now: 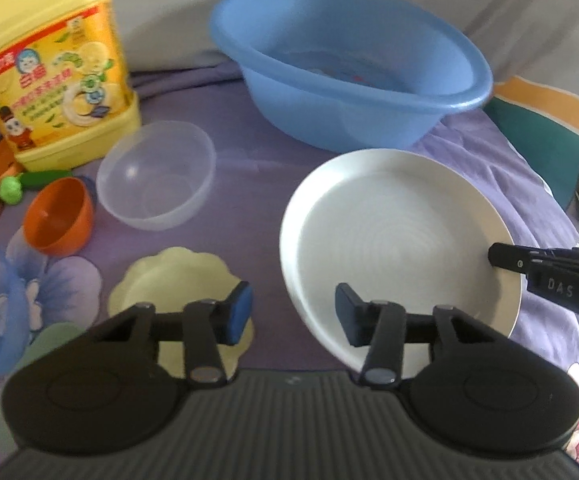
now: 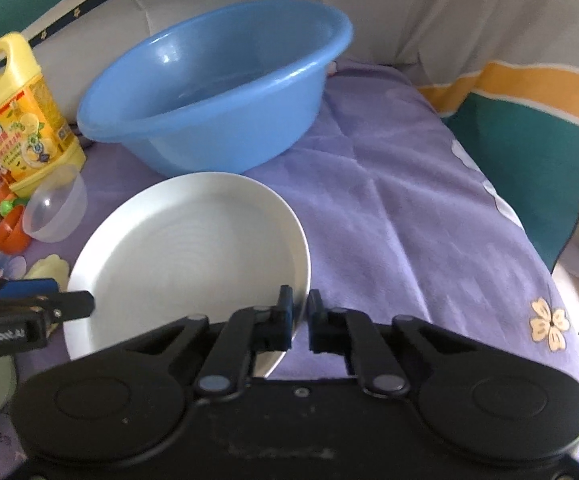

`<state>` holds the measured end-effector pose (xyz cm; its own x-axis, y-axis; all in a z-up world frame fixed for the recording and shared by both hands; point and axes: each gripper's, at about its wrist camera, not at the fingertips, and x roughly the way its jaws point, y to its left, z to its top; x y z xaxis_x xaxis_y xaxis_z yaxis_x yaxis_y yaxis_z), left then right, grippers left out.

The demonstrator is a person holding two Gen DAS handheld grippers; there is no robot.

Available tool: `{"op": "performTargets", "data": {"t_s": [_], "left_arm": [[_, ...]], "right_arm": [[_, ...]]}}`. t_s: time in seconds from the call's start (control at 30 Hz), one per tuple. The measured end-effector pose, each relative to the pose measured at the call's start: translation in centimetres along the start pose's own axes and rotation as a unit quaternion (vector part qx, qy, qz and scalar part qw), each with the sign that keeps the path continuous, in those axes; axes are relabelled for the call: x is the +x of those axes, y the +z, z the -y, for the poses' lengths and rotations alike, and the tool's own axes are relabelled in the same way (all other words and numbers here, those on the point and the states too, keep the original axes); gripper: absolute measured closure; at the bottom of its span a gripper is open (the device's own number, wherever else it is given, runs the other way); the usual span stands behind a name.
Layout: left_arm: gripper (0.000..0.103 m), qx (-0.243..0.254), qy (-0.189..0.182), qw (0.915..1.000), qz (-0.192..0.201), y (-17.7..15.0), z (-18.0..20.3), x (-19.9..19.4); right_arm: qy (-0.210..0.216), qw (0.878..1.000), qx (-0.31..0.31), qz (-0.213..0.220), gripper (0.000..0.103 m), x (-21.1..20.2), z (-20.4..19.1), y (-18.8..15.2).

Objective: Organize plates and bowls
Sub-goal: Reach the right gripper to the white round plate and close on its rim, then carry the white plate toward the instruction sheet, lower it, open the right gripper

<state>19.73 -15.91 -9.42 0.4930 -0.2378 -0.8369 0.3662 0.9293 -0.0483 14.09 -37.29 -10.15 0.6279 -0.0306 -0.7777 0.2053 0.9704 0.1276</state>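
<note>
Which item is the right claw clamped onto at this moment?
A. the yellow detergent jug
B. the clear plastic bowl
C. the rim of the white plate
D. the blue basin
C: in the right wrist view the right claw pinches the near rim of the white plate, well clear of the other three items.

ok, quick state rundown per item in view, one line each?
white plate: near rim pinched by the right gripper
left gripper: open, straddling plate's left rim
blue basin: upright, apparently water inside
clear bowl: upright, empty
orange bowl: tipped on side
yellow bottle: upright
</note>
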Motion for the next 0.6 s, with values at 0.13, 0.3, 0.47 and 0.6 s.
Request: {"op": "performTargets", "data": {"t_s": [0.13, 0.3, 0.47, 0.6], "left_arm": [[0.061, 0.013, -0.005, 0.9999, -0.006, 0.0, 0.9, 0.6], [0.068, 0.018, -0.003, 0.9998, -0.008, 0.2, 1.6, 1.1], [0.066, 0.021, 0.004, 0.9998, -0.003, 0.5, 1.9, 1.4], [0.075, 0.022, 0.014, 0.9997, -0.004, 0.2, 2.0, 0.7]], "right_arm": [[0.003, 1.000, -0.008, 0.001, 0.096, -0.3, 0.2, -0.2], [0.003, 1.000, -0.028, 0.001, 0.093, -0.1, -0.1, 0.2], [-0.002, 1.000, -0.027, 0.011, 0.092, 0.6, -0.2, 1.1], [-0.016, 1.000, -0.018, 0.004, 0.091, 0.0, -0.8, 0.7]]}}
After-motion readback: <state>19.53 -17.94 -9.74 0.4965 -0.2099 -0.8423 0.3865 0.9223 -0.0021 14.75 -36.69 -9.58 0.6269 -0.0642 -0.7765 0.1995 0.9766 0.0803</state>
